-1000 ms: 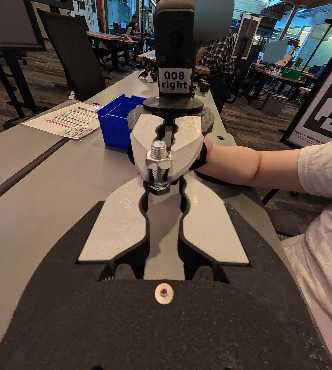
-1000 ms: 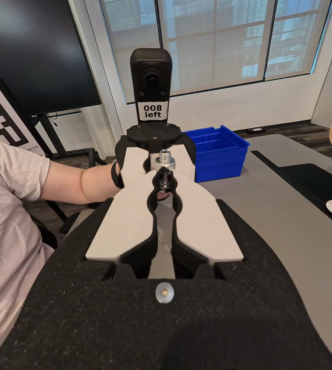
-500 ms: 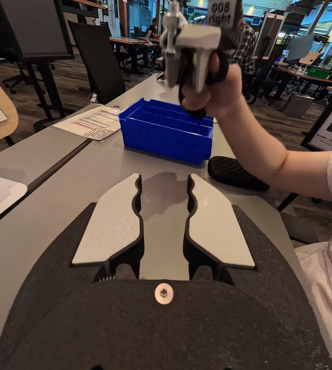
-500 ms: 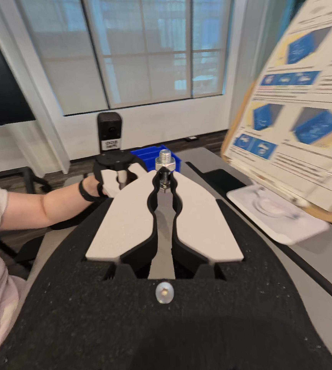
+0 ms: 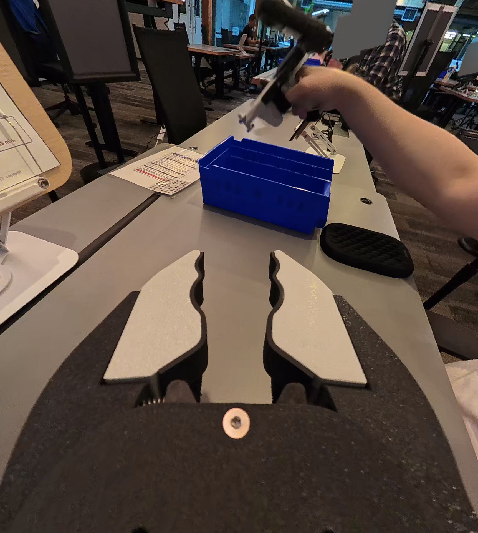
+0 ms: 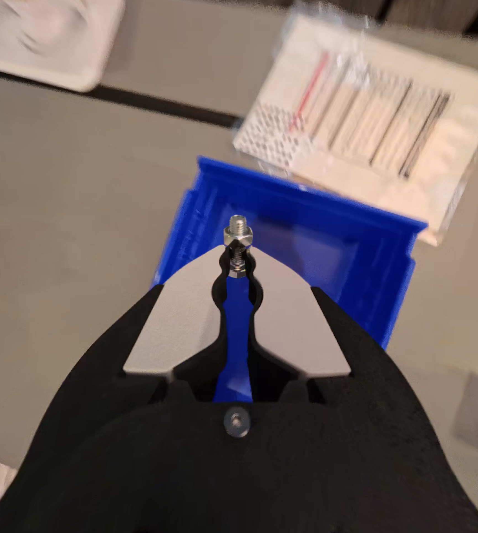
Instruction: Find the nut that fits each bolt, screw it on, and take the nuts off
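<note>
My right gripper (image 6: 237, 253) is shut on a silver bolt (image 6: 237, 261) with a hex nut (image 6: 237, 235) threaded near its tip. It points down over the open blue bin (image 6: 376, 259). In the left wrist view the right gripper (image 5: 249, 119) is blurred and tilted above the blue bin (image 5: 263, 187). My left gripper (image 5: 236, 259) is open and empty, low over the grey table (image 5: 232, 230), well short of the bin.
A printed sheet (image 5: 165, 170) lies left of the bin and also shows in the right wrist view (image 6: 376, 115). A black pad (image 5: 366, 249) lies right of the bin. A white stand base (image 5: 15, 274) holds a board at the left. The person's arm (image 5: 419, 173) reaches in from the right. The grippers' ends are close to 40 cm from one another.
My left gripper let go of the bolt and opened. My right gripper carried the bolt and nut up and away, then tipped down over the blue bin.
</note>
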Motion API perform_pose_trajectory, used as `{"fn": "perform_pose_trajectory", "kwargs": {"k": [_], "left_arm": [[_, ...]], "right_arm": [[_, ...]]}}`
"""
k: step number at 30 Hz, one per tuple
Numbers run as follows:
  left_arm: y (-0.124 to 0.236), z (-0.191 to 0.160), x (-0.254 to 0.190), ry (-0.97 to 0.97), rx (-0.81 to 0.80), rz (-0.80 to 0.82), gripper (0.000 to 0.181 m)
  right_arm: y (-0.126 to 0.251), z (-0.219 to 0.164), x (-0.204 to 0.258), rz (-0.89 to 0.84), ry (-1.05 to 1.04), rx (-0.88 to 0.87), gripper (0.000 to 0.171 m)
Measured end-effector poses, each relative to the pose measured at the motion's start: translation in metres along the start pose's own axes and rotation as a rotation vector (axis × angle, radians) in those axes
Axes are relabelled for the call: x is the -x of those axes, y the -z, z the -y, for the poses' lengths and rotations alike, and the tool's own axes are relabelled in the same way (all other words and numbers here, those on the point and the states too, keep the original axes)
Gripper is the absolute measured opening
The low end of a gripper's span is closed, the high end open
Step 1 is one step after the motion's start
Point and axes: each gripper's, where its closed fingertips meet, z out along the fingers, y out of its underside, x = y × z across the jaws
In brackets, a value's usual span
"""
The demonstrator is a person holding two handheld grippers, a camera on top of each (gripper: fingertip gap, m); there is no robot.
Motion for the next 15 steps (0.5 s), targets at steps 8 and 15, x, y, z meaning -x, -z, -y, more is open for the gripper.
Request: {"fn": "perform_pose_trajectory", "kwargs": {"k": [8, 15], "left_arm": [[0.0, -0.007, 0.006, 0.028, 0.021, -0.001, 0.043], [-0.003, -0.011, 0.004, 0.02, 0.05, -0.013, 0.043]], "right_arm": [[-0.07, -0.079, -0.053, -0.165, -0.089, 0.433, 0.009], [-0.094, -0.11, -0.074, -0.216, -0.176, 0.584, 0.009]]}}
